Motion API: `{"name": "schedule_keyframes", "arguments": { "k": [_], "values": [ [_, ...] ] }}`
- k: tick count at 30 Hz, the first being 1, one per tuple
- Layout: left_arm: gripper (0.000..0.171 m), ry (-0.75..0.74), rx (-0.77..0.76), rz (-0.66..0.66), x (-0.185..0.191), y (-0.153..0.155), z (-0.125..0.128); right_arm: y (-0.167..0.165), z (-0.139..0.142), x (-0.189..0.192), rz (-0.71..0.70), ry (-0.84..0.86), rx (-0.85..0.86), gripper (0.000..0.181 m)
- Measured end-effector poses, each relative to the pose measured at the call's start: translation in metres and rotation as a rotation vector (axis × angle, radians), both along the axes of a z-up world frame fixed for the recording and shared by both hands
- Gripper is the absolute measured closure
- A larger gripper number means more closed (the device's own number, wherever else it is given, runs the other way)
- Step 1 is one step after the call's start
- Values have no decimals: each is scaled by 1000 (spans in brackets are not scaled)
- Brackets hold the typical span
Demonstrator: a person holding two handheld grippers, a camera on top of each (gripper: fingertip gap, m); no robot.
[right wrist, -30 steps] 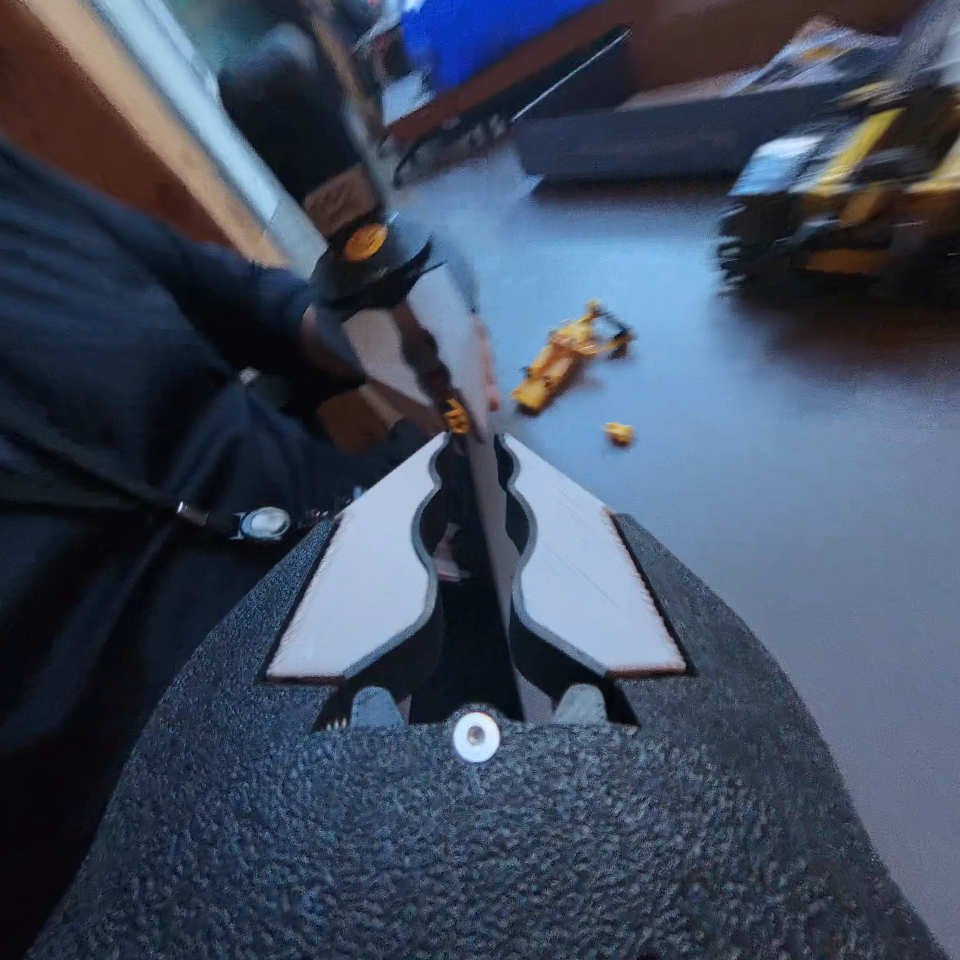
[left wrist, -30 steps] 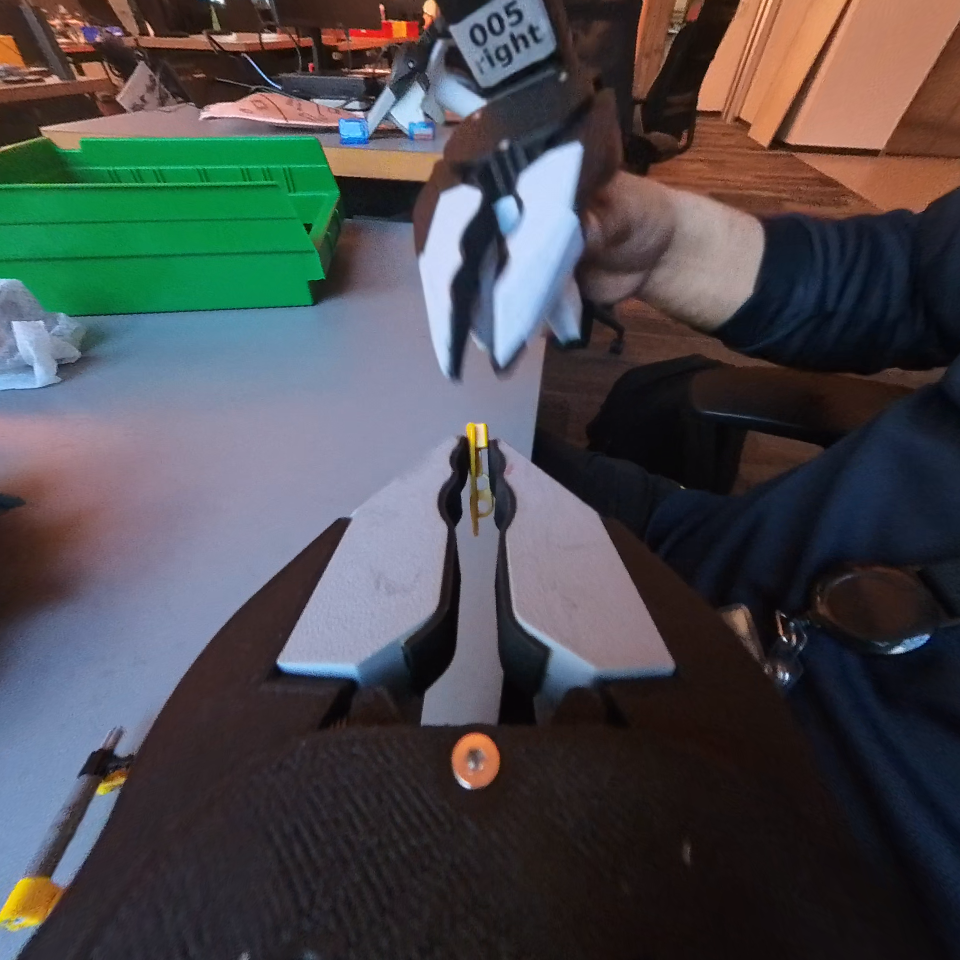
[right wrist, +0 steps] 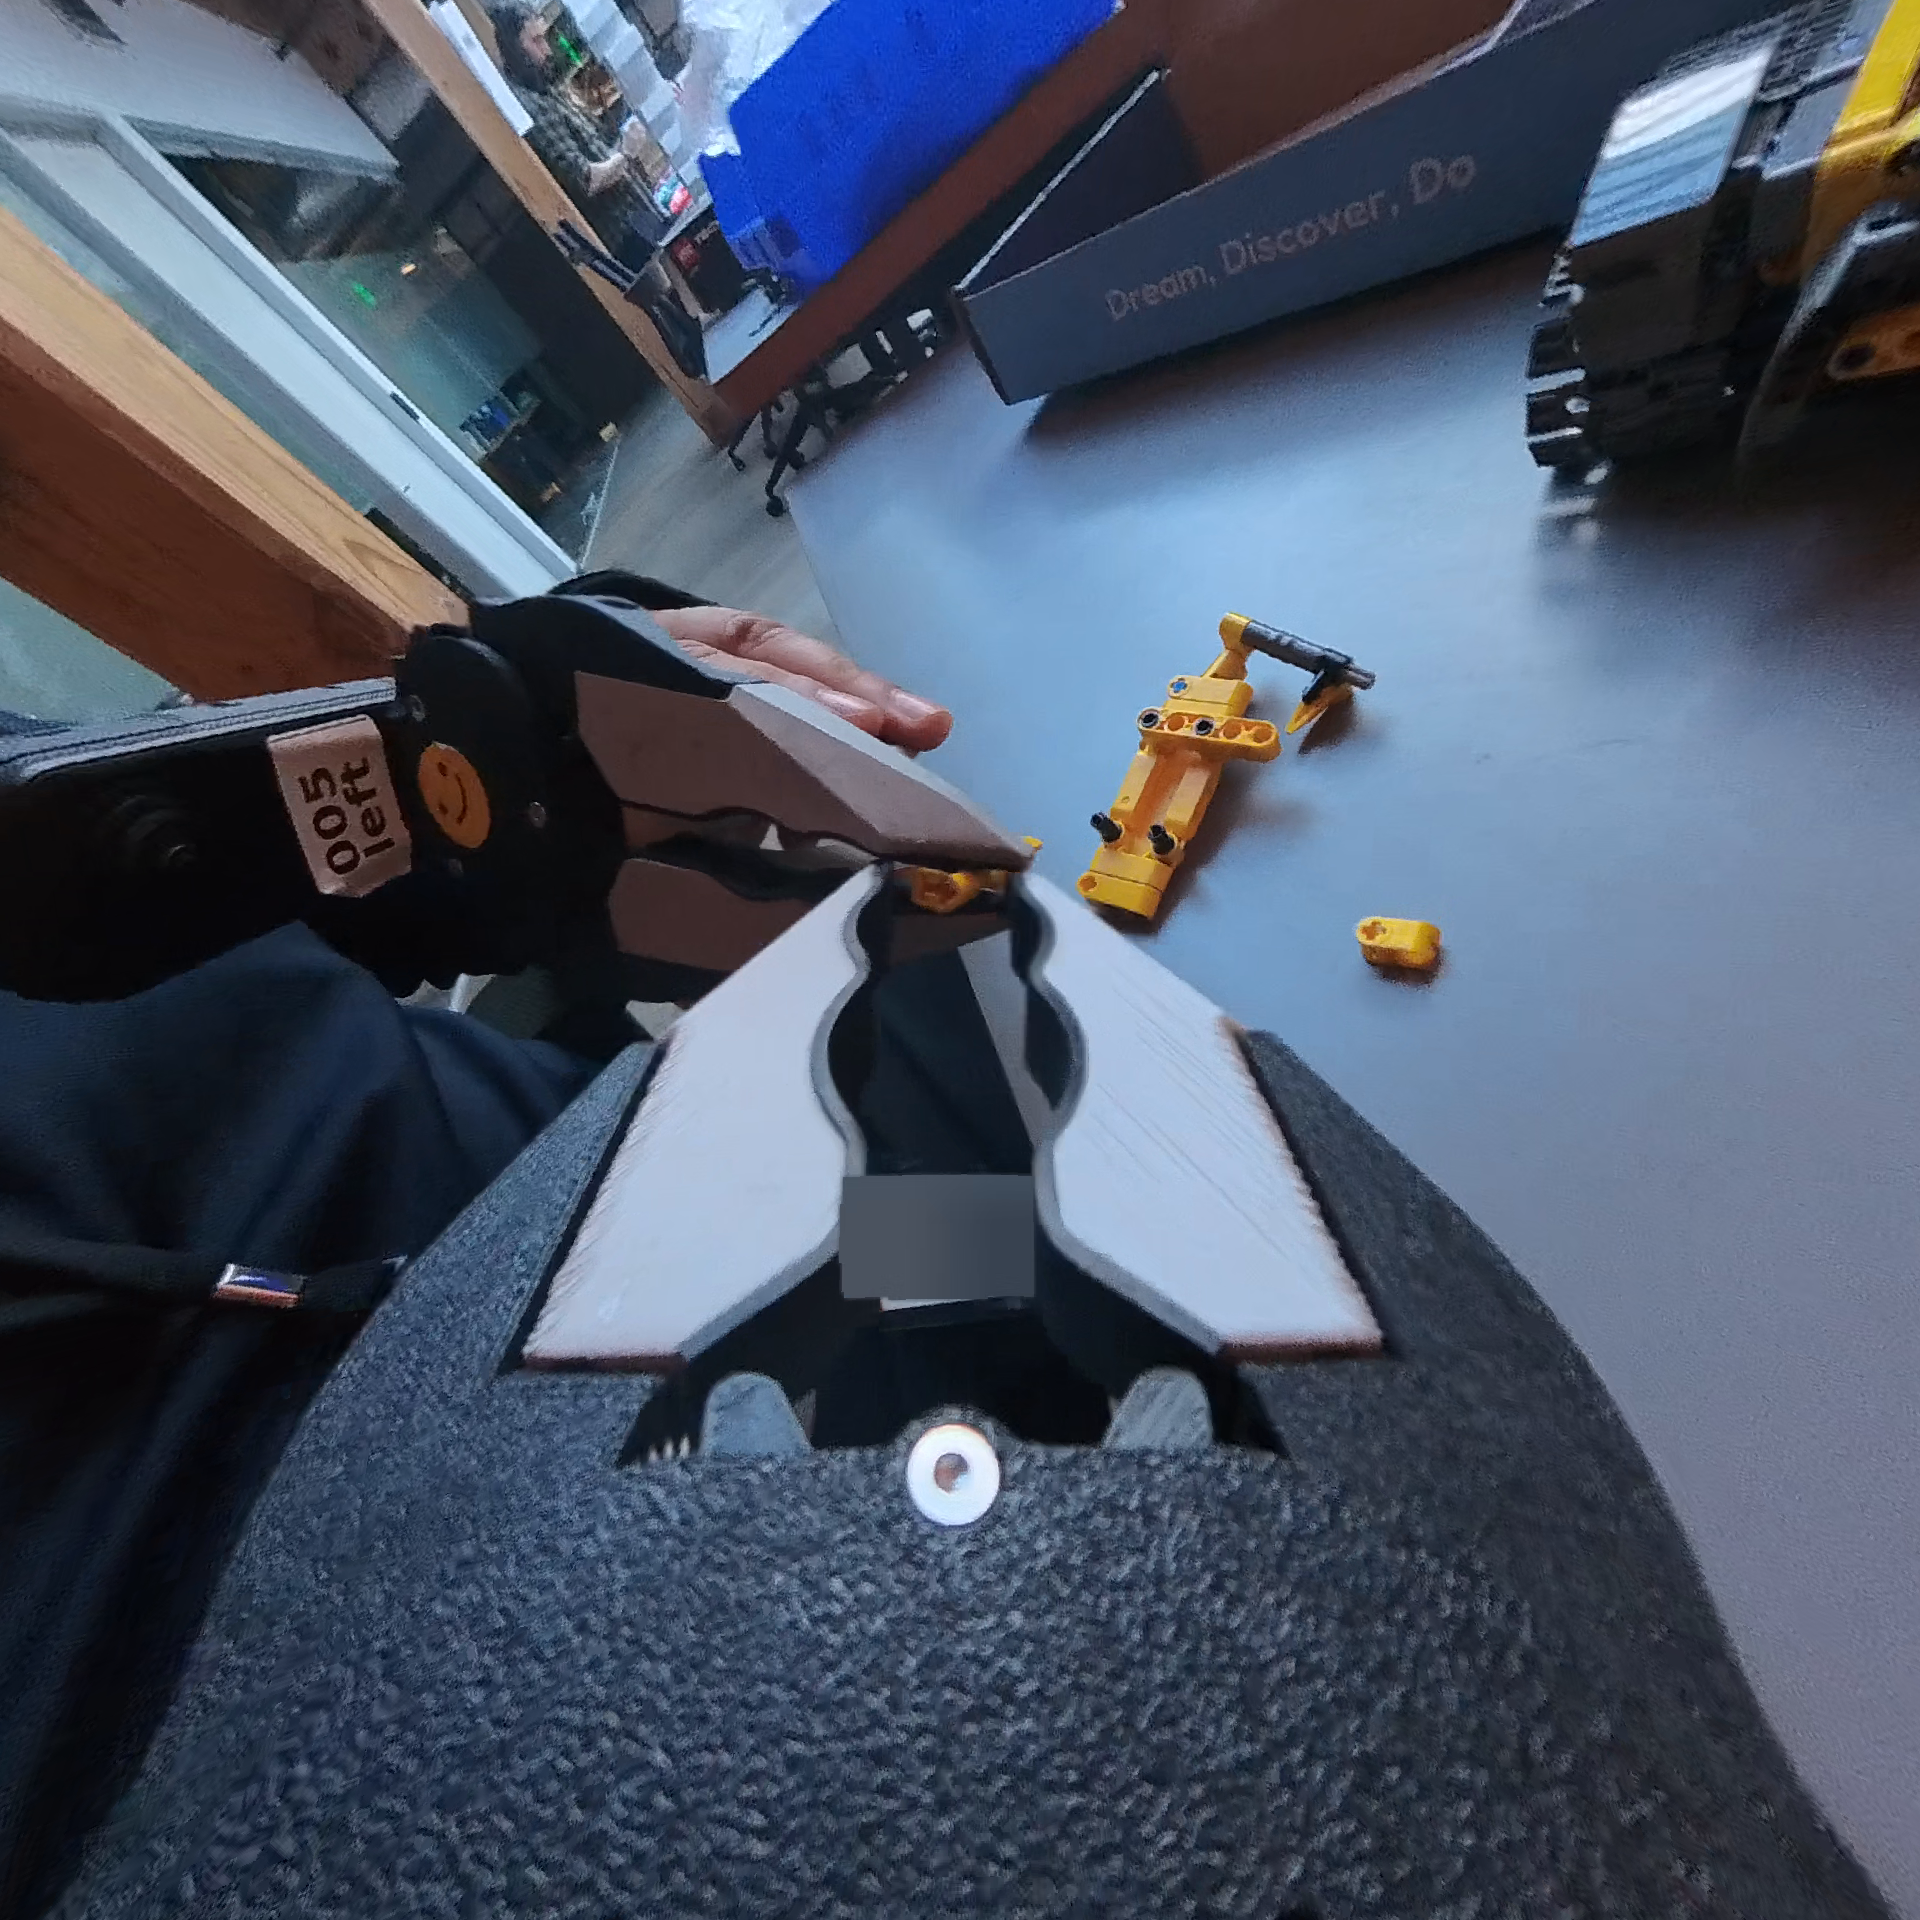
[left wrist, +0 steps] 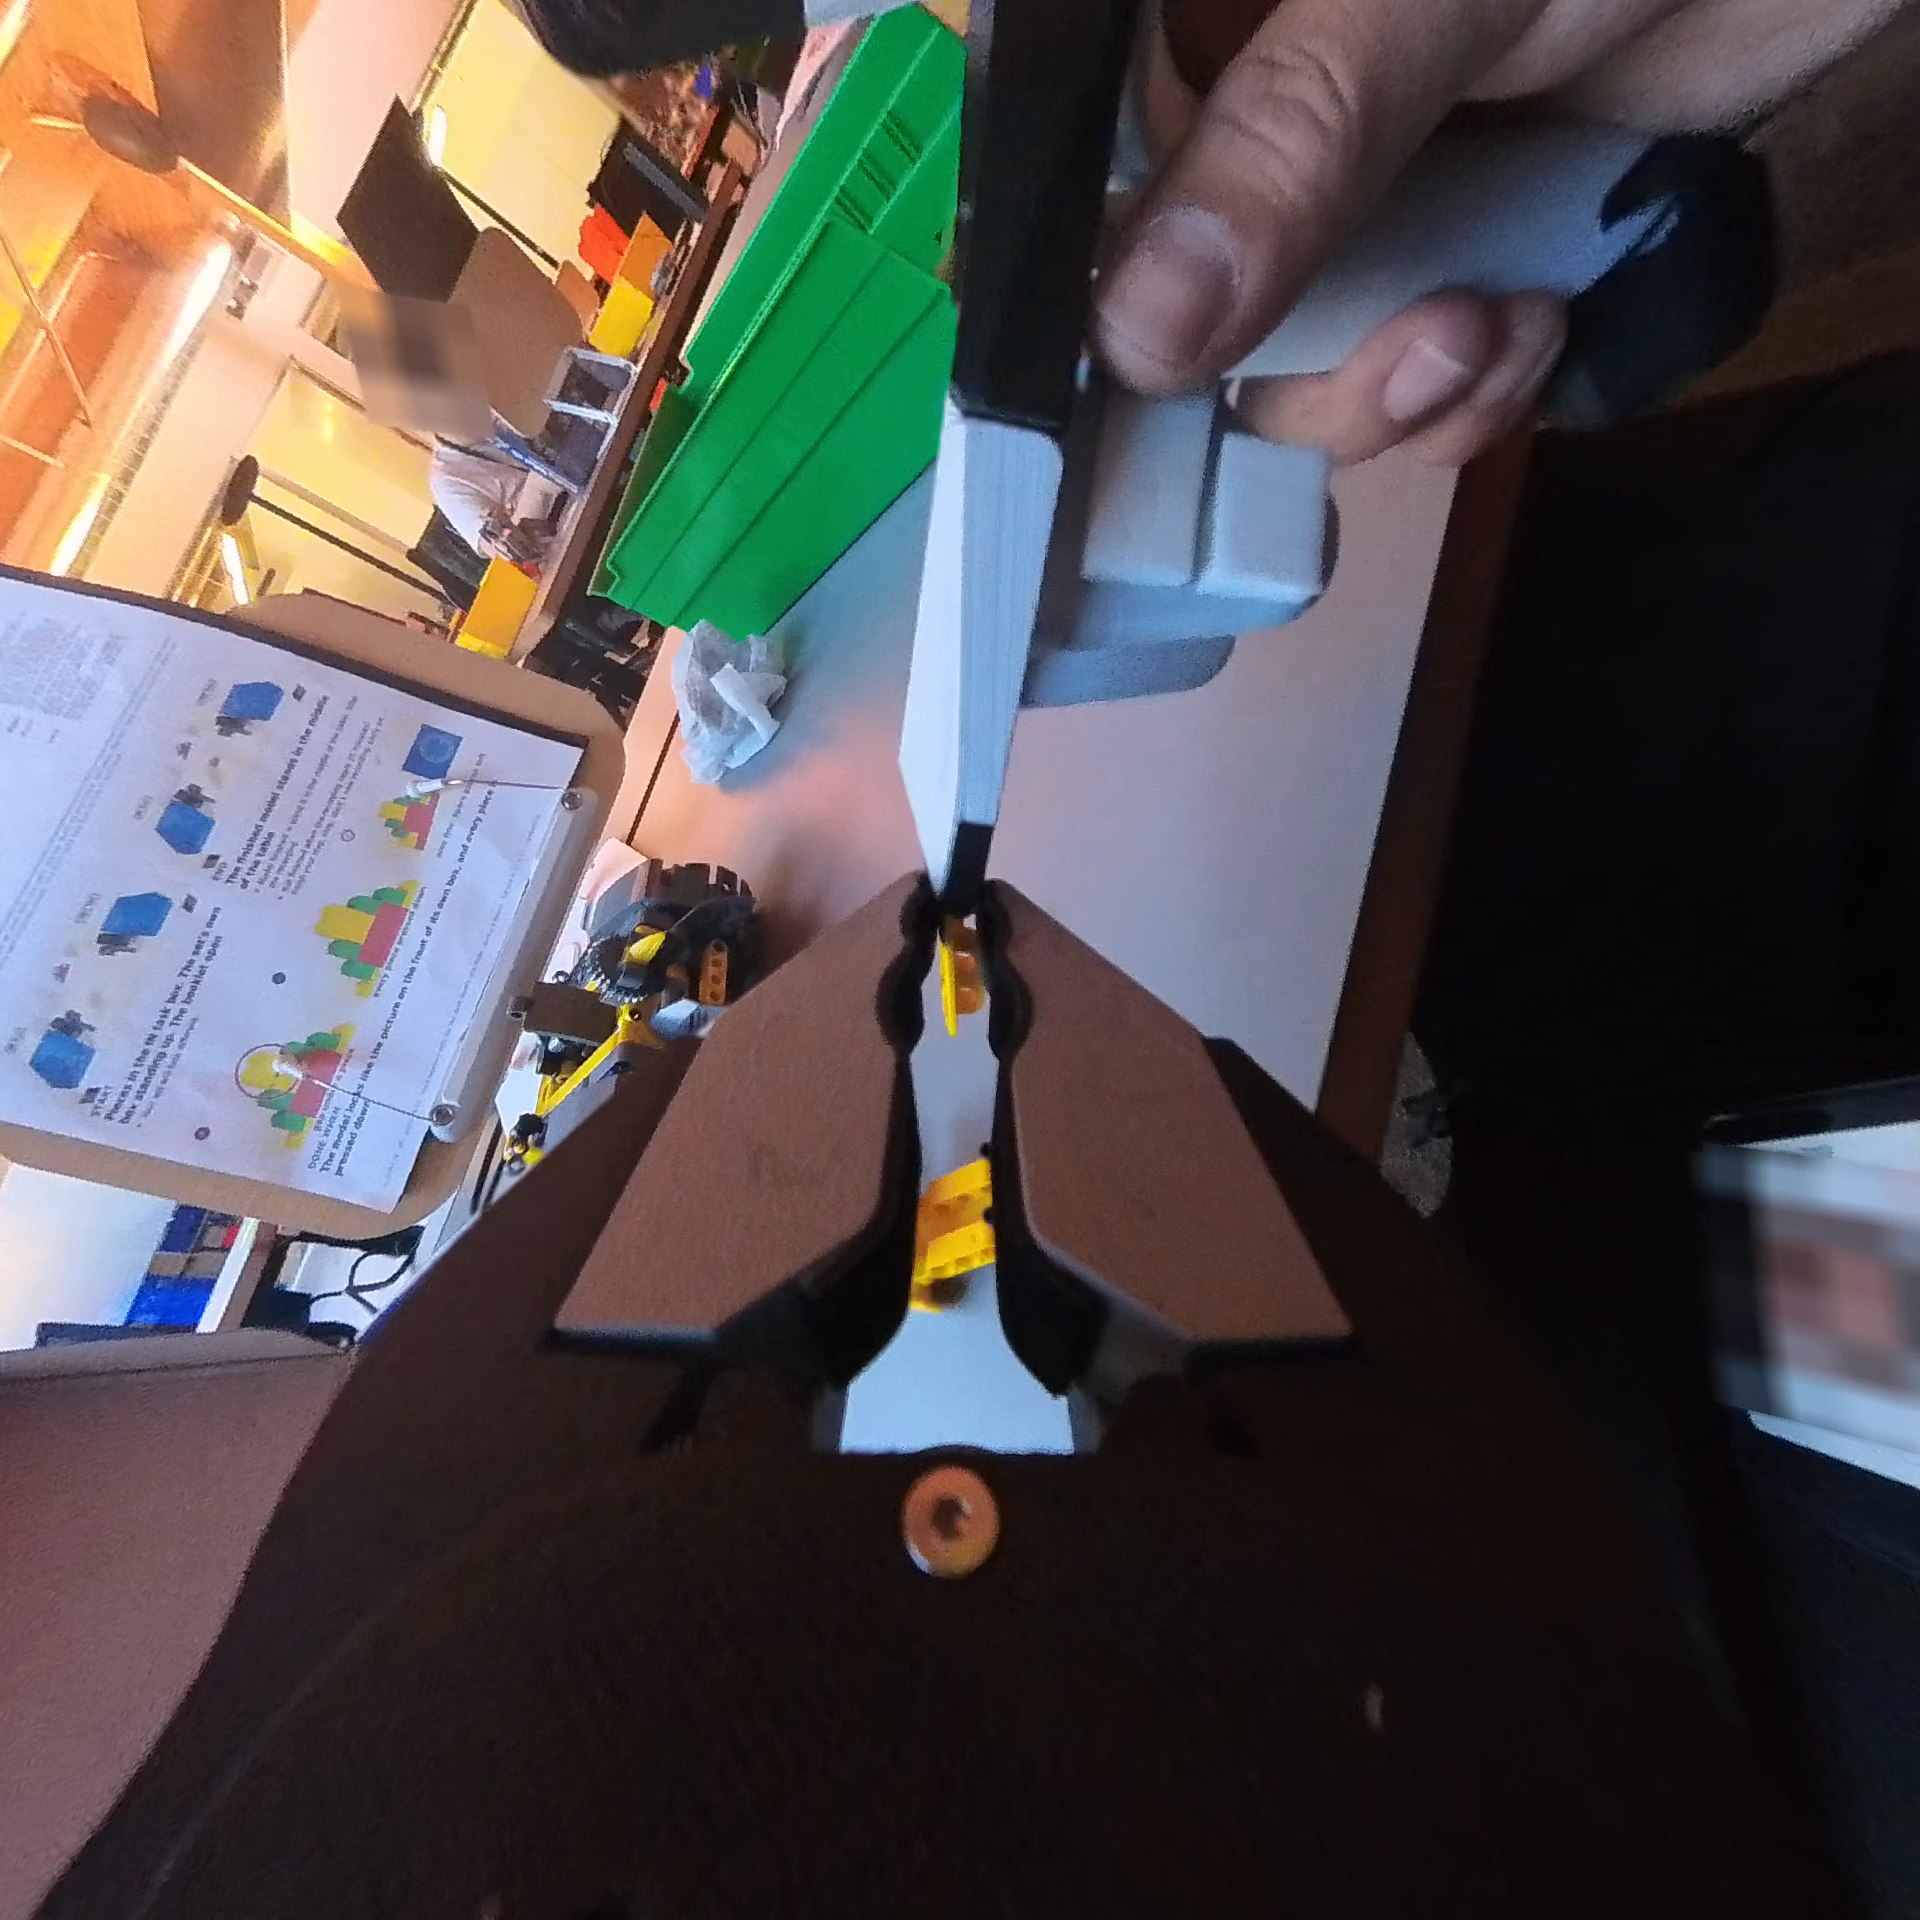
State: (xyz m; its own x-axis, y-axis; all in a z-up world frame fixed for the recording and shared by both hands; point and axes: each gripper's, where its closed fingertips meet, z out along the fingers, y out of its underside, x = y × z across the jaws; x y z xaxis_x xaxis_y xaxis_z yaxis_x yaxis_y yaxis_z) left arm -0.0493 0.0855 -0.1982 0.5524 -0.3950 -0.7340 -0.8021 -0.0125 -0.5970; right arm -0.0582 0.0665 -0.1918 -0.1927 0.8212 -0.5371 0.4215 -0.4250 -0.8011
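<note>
Left claw (left wrist: 954,914) is clenched on a small yellow piece (left wrist: 961,971), which it holds only at the very tips of its fingers, above the near edge of the worktop (right wrist: 1455,1143). The right claw (right wrist: 948,883) meets it tip to tip. Its fingers stand apart, one on each side of the yellow piece, and I cannot tell whether they touch it. In the left wrist view the right claw is seen edge-on, so only one finger shows, and the right hand (left wrist: 1299,260) is wrapped around its handle. The left hand (right wrist: 810,665) lies along the top of the left claw.

Such a hold at the tips, I judge, lets the piece turn easily. So the left grip is better kept firm and steady. The right fingers are better set square to the flat sides of the piece, and any pressure should come slowly.

On the worktop just beyond the tips lies a yellow assembly (right wrist: 1184,790) with black pins, and near it a single loose yellow link (right wrist: 1397,945). On the other side there are a sheet of pictures on a board (left wrist: 260,883), a crumpled plastic bag (left wrist: 727,696) and green bins (left wrist: 810,395). Farthest away stand a dark blue box (right wrist: 1247,260) and a tracked toy vehicle (right wrist: 1714,260).
</note>
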Motion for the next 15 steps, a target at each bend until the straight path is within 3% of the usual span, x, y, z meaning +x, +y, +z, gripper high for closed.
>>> {"name": "schedule_keyframes", "arguments": {
  "k": [5,15],
  "values": [
    [167,-1,1,16,-3,1,1,0,2,-3,-20,33,48,167],
    [167,-125,-11,-35,1,-3,8,-1,10,2,9,84,-23,167]
  ]
}}
